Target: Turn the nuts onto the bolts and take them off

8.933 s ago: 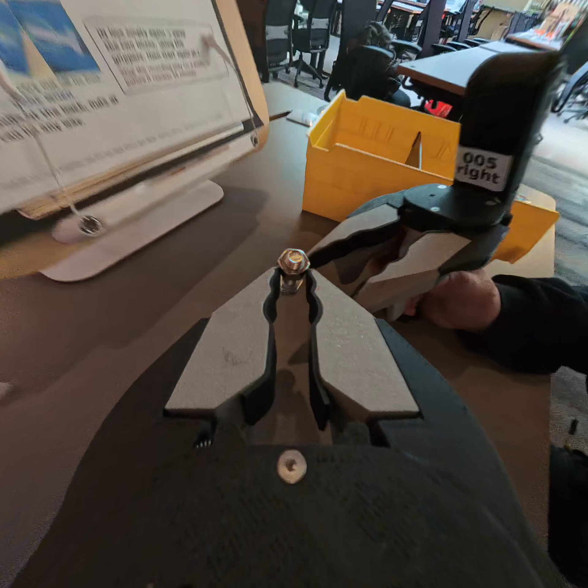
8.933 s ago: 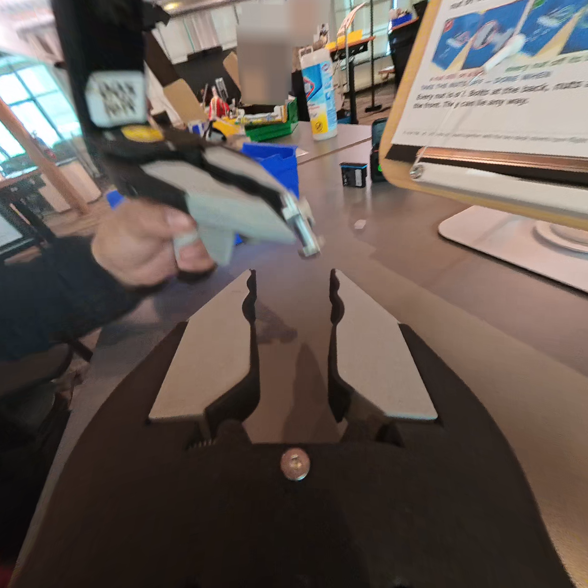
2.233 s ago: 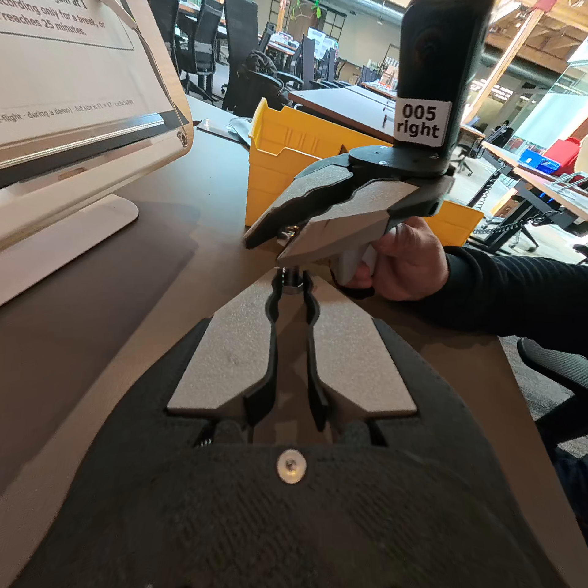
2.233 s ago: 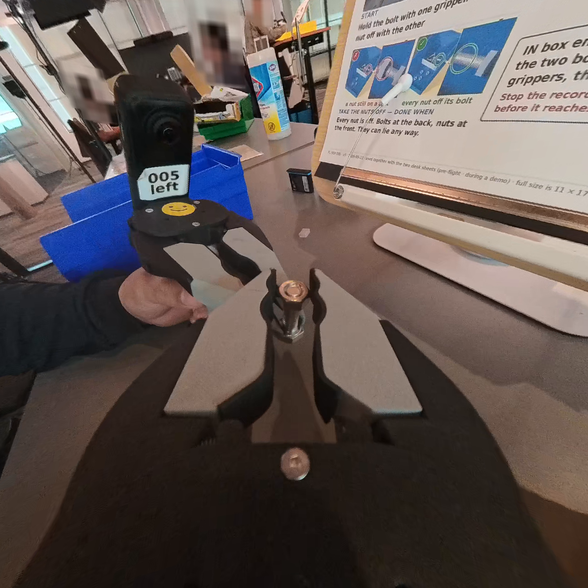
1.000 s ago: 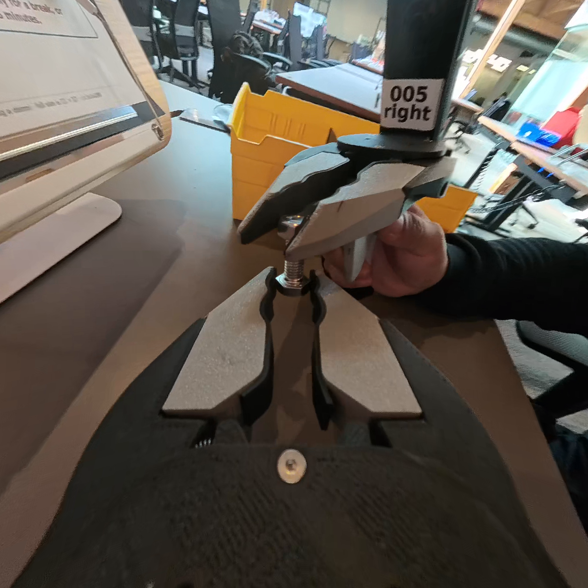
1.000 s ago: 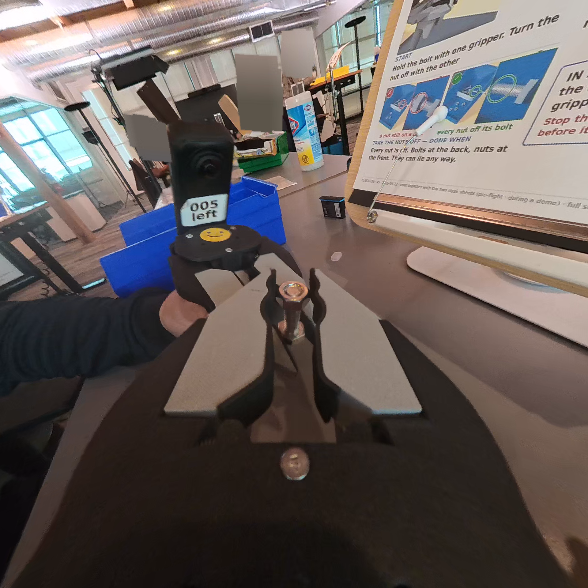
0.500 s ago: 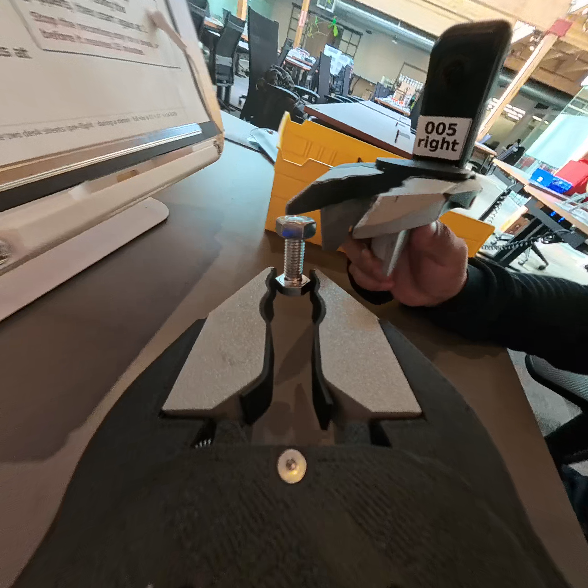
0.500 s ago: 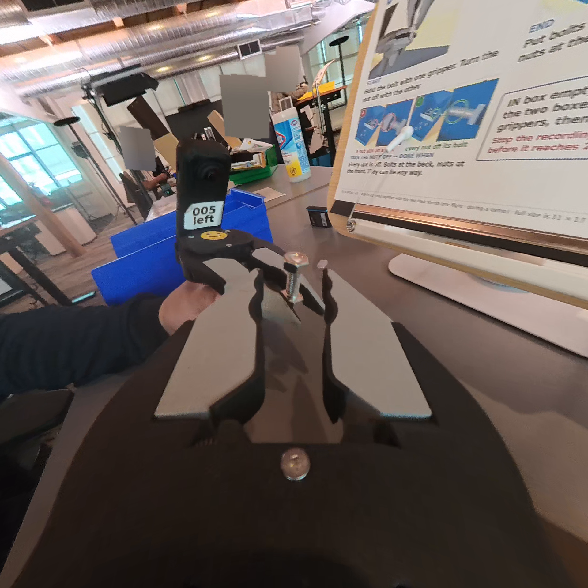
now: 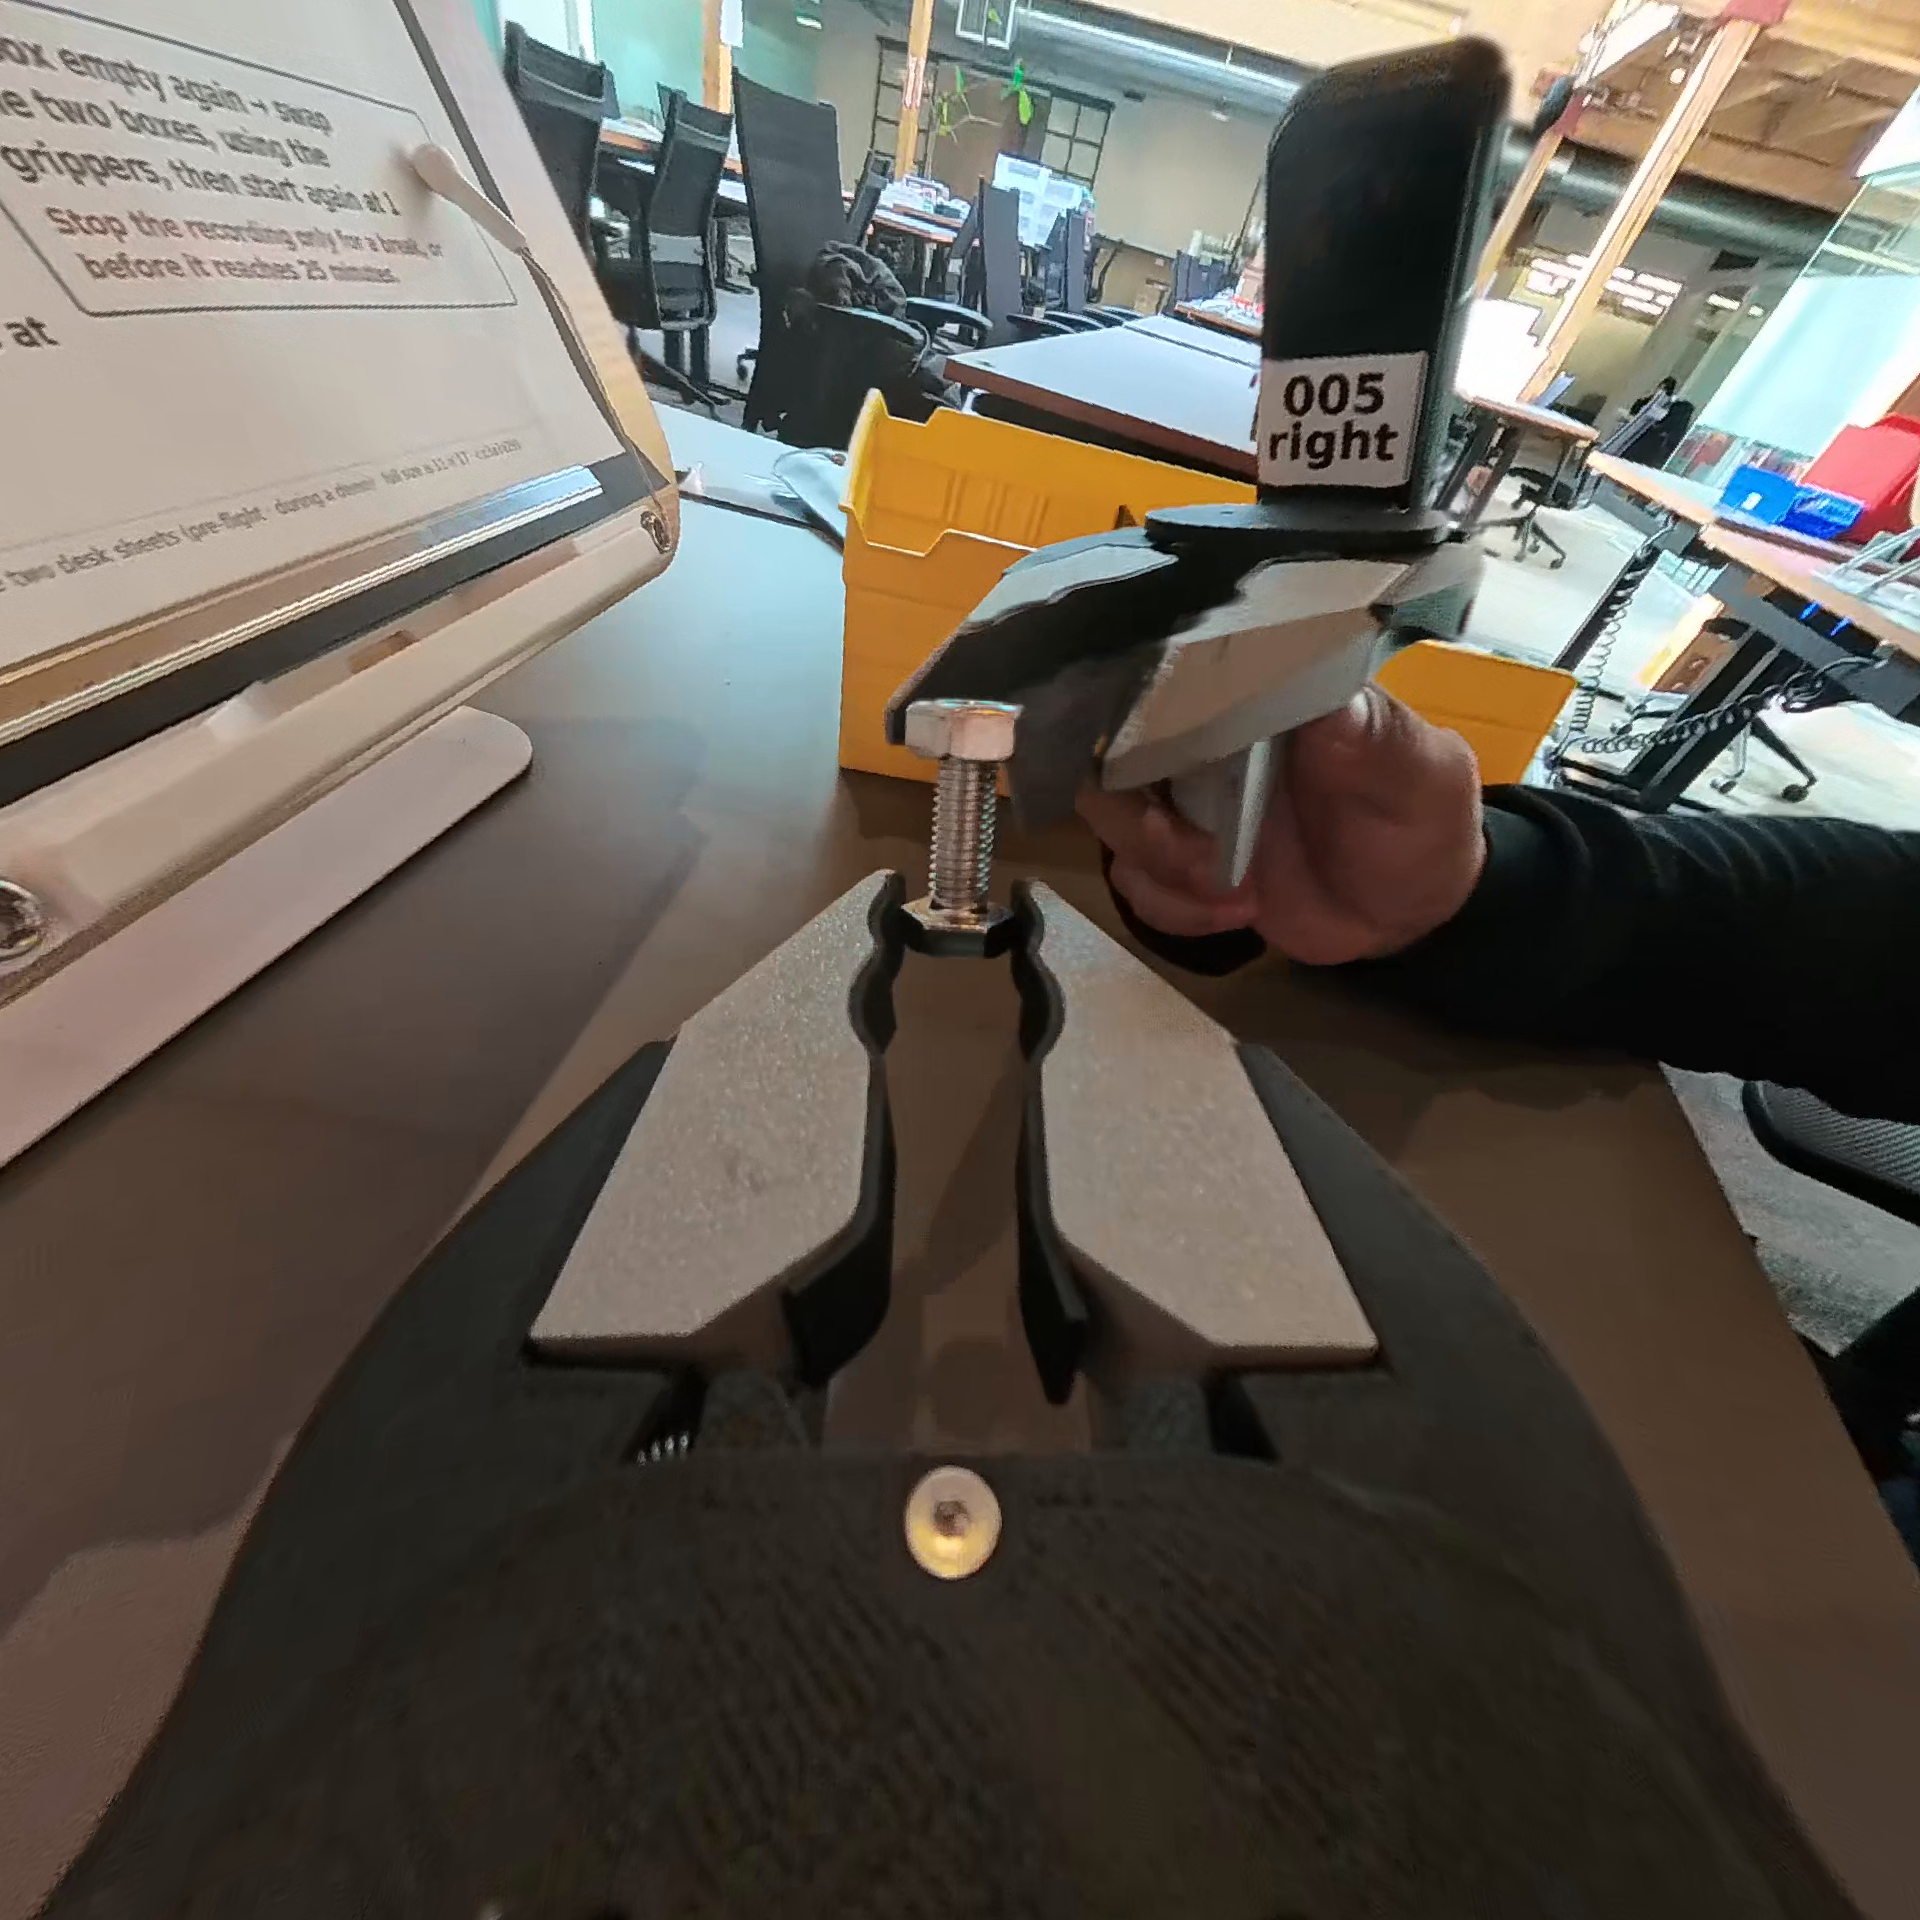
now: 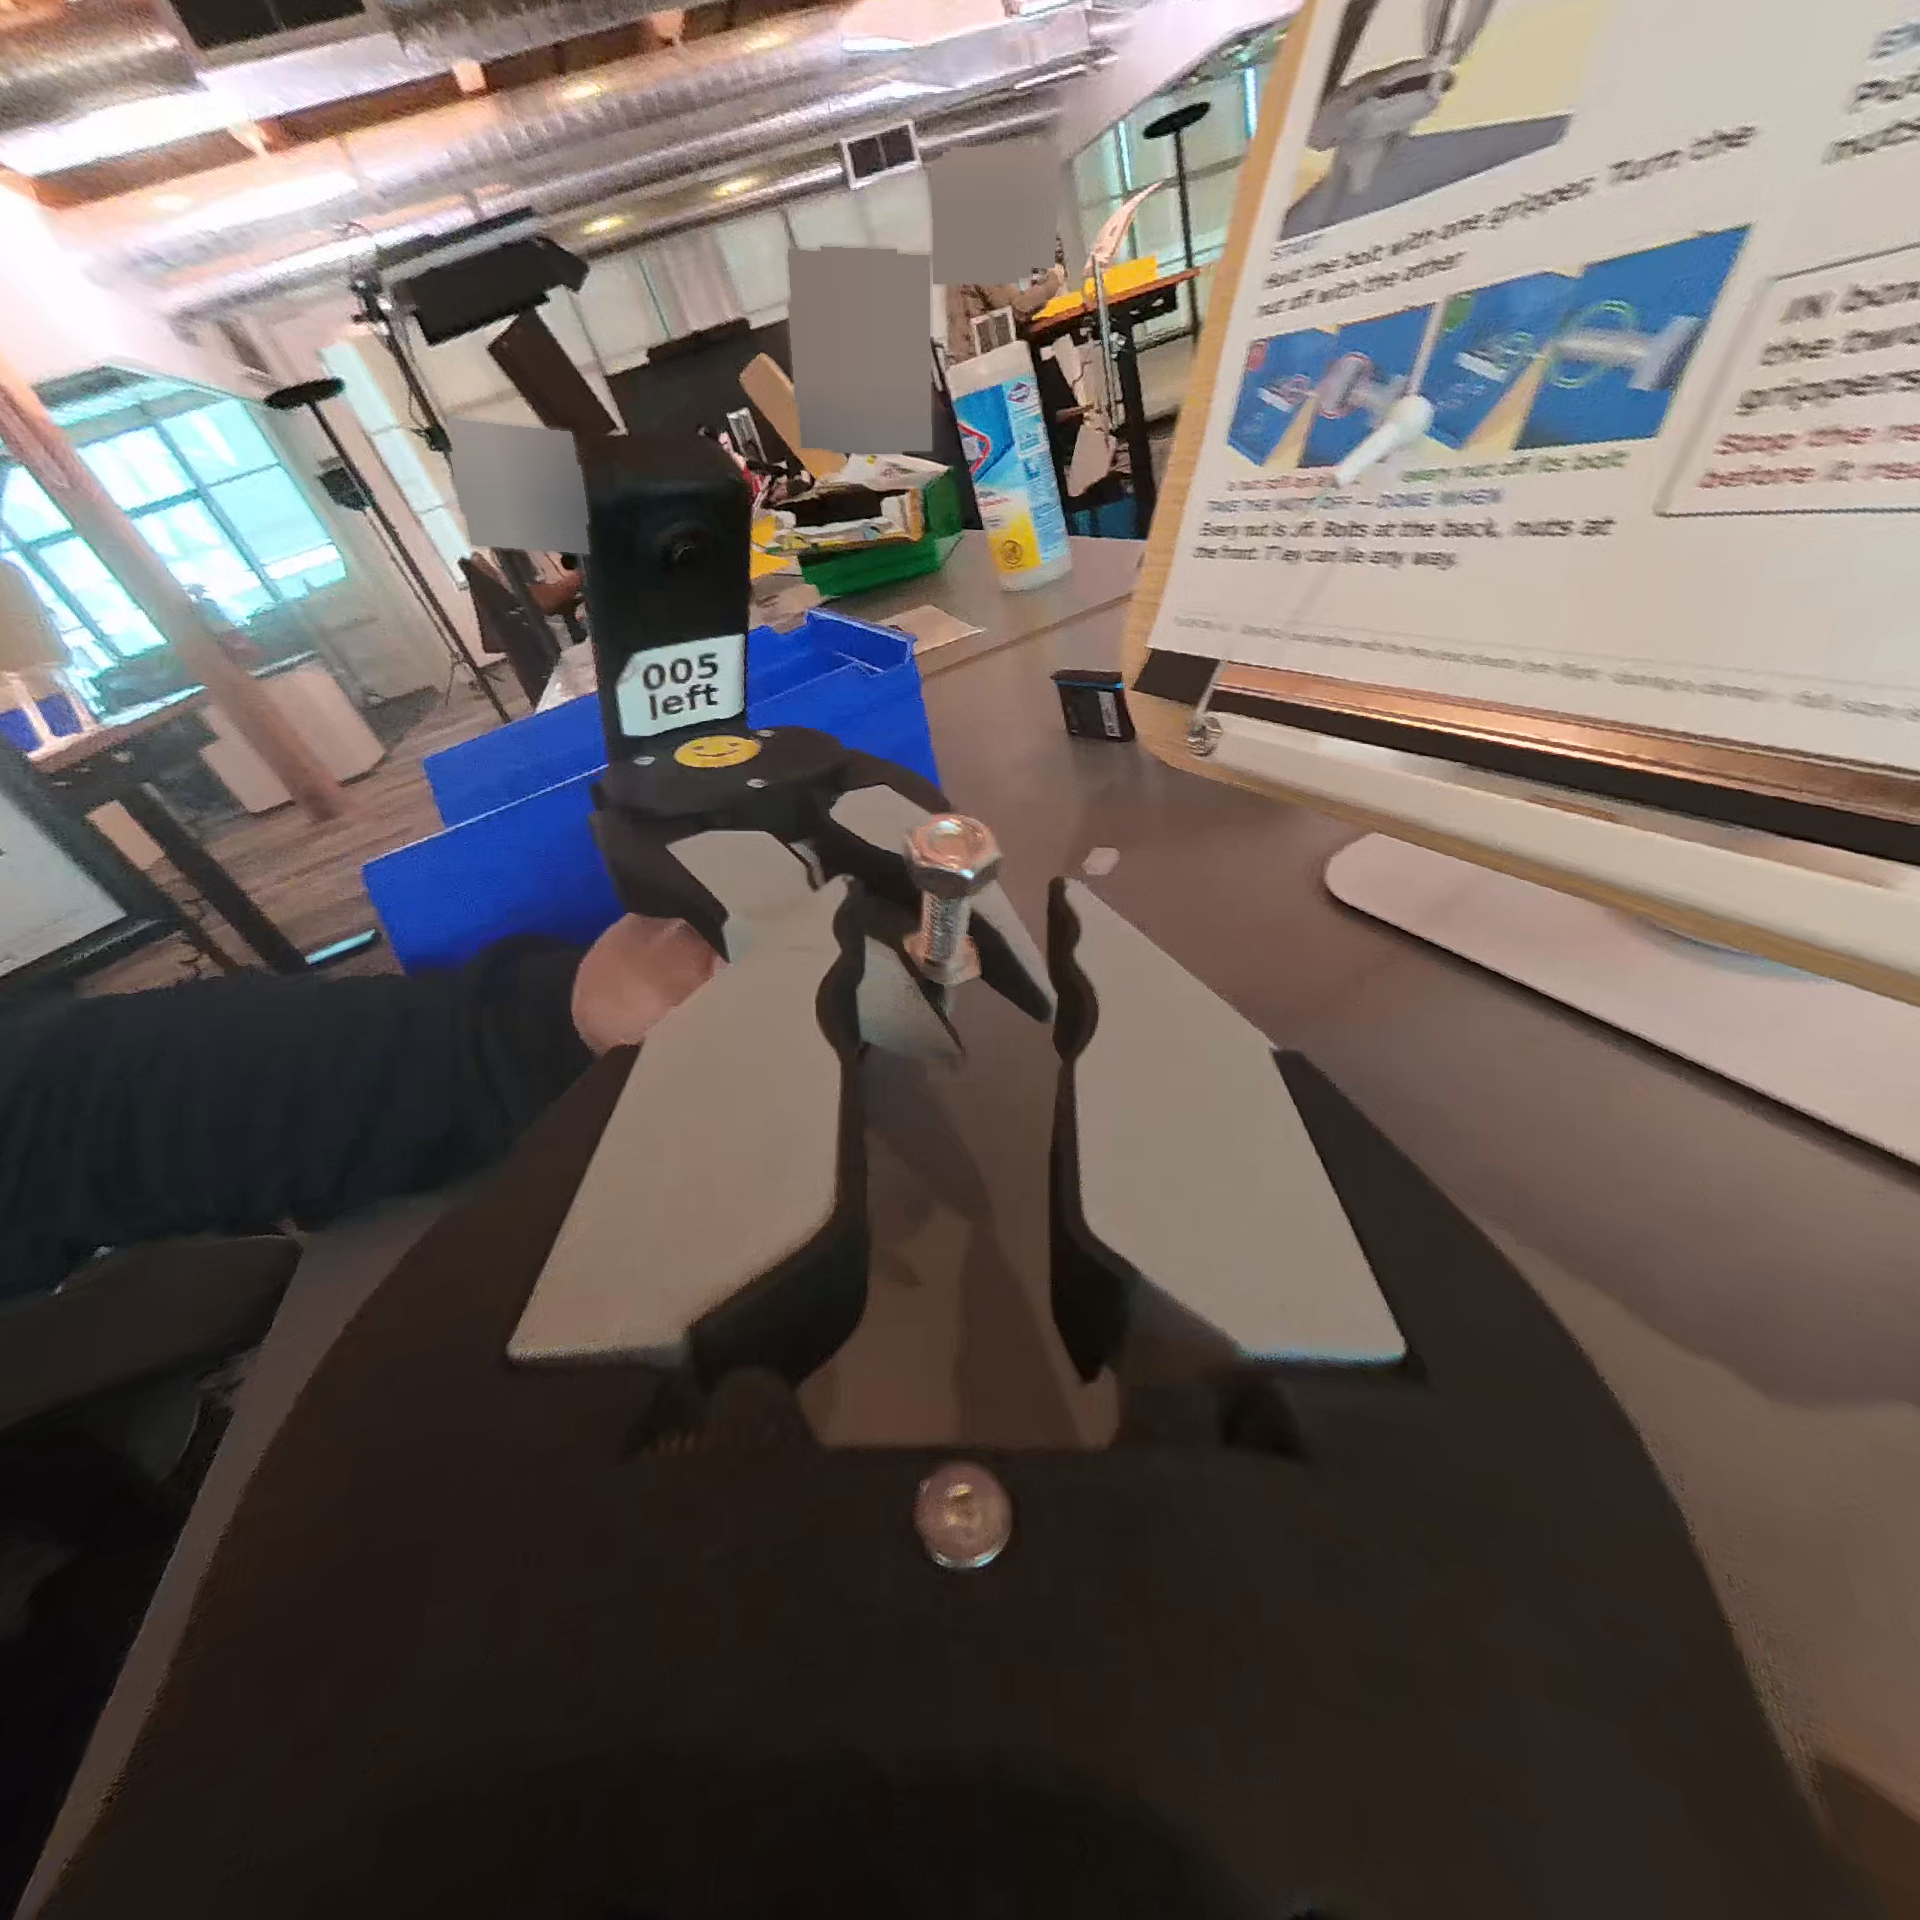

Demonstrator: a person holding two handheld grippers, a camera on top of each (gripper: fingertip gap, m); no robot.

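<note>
A silver bolt [image 9: 961,800] stands upright, head up, with a nut [image 9: 956,925] at its lower end. My left gripper [image 9: 956,920] is shut on the nut and holds both above the dark table [image 9: 416,1039]. My right gripper [image 9: 1023,758] is open, its fingertips right beside the bolt head, not closed on it. In the right wrist view the bolt [image 10: 940,904] shows just past the open right gripper [image 10: 951,914], between its fingertips, with the left gripper [image 10: 935,987] holding the nut [image 10: 940,968] below.
A yellow bin [image 9: 1039,582] stands behind the right gripper. A blue bin [image 10: 623,831] stands behind the left one. A stand with an instruction sheet [image 10: 1558,520] is on the far side of the table, with a small black block [image 10: 1091,707] beside it. Left and right tips are no more than a few centimetres apart.
The right gripper let go of the bolt head, opened and drew back. It has since come close to the head again, still open. The left gripper keeps its hold on the nut.
</note>
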